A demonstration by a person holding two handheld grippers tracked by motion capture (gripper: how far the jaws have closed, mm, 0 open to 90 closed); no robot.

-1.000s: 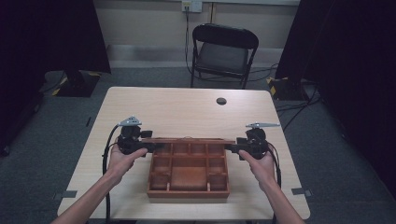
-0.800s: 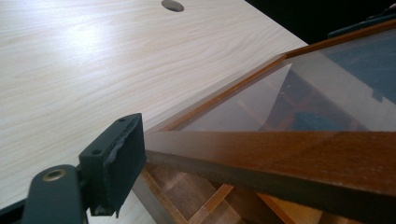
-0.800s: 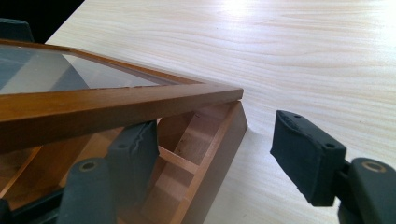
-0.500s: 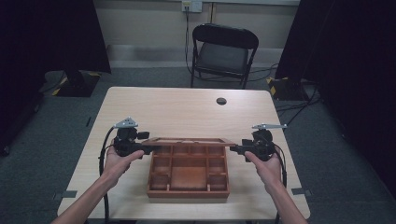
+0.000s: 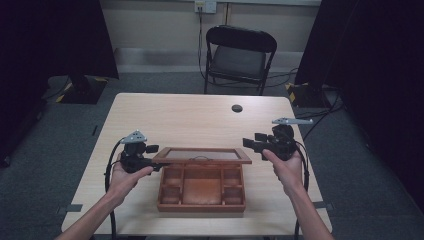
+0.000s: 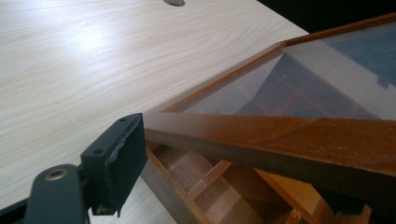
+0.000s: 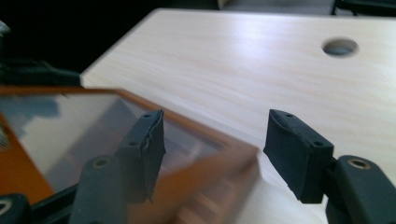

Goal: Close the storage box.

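The box [image 5: 202, 186] stood at the near middle of the table [image 5: 190, 115], its glass lid [image 5: 202, 155] raised and tilted over the back part. The left gripper [image 5: 150, 162] pinched the left corner of the lid frame; in the left gripper view one jaw pressed on the wood and the other was mostly hidden under it. The right gripper [image 5: 248, 143], just off the right corner, had been closing, with jaws apart and not touching the blurred corner. Farther away was a hole [image 5: 237, 108], then a chair [image 5: 239, 55].
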